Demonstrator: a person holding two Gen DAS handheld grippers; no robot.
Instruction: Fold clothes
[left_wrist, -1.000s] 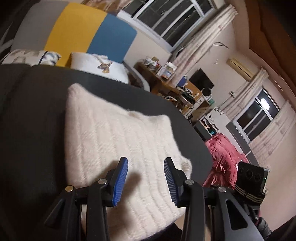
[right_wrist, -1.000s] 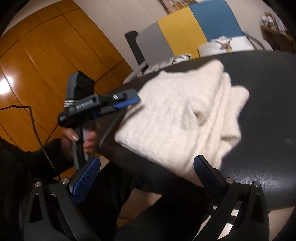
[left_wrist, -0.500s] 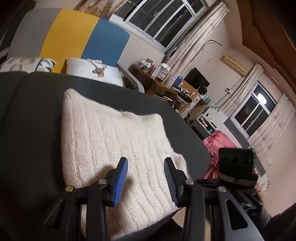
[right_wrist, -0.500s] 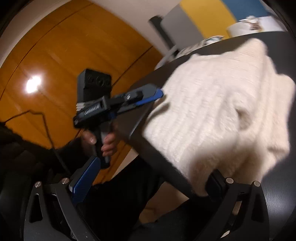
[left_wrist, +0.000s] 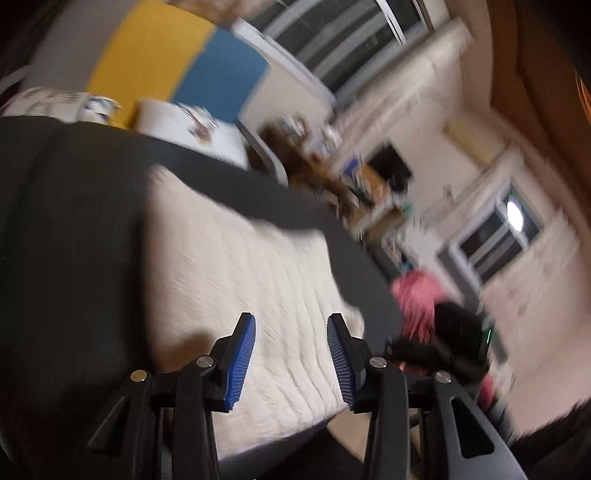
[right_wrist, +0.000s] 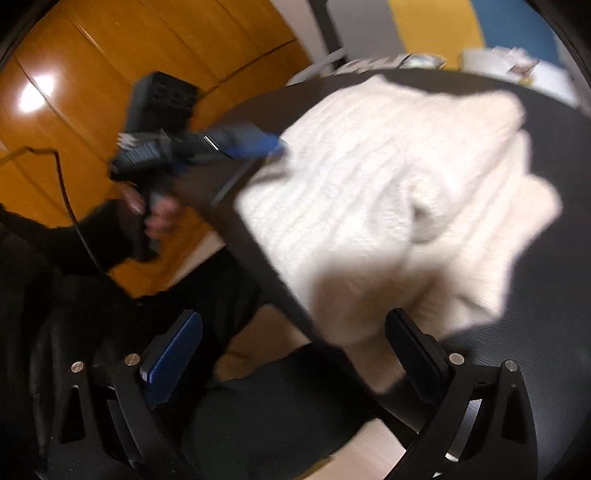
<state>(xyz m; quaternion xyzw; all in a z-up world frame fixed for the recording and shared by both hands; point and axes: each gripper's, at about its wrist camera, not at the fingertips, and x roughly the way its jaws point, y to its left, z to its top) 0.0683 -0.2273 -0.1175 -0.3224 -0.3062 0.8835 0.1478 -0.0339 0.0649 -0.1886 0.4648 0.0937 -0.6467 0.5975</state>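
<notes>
A folded cream knitted sweater (left_wrist: 240, 280) lies on a black table (left_wrist: 74, 221). My left gripper (left_wrist: 291, 332) hovers over the sweater's near edge, open, with nothing pinched between its blue pads. In the right wrist view the same sweater (right_wrist: 369, 177) has a corner drooping over the table's near edge. My right gripper (right_wrist: 295, 332) stands wide open there, its right finger beside that corner and no cloth held. The left gripper (right_wrist: 275, 147), held by a hand, touches or nearly touches the sweater's left edge.
A grey, yellow and blue panel (left_wrist: 166, 55) and white cushions (left_wrist: 184, 125) stand behind the table. A cluttered desk (left_wrist: 332, 173), windows with curtains and a pink heap (left_wrist: 417, 295) lie to the right. Orange wooden panels (right_wrist: 110, 55) and a dark cable (right_wrist: 70, 206) show at the left.
The right gripper has rolled and shifted slightly, so the sweater corner no longer covers its right finger. The left gripper has moved a little along the sweater's near edge. Both views are blurred.
</notes>
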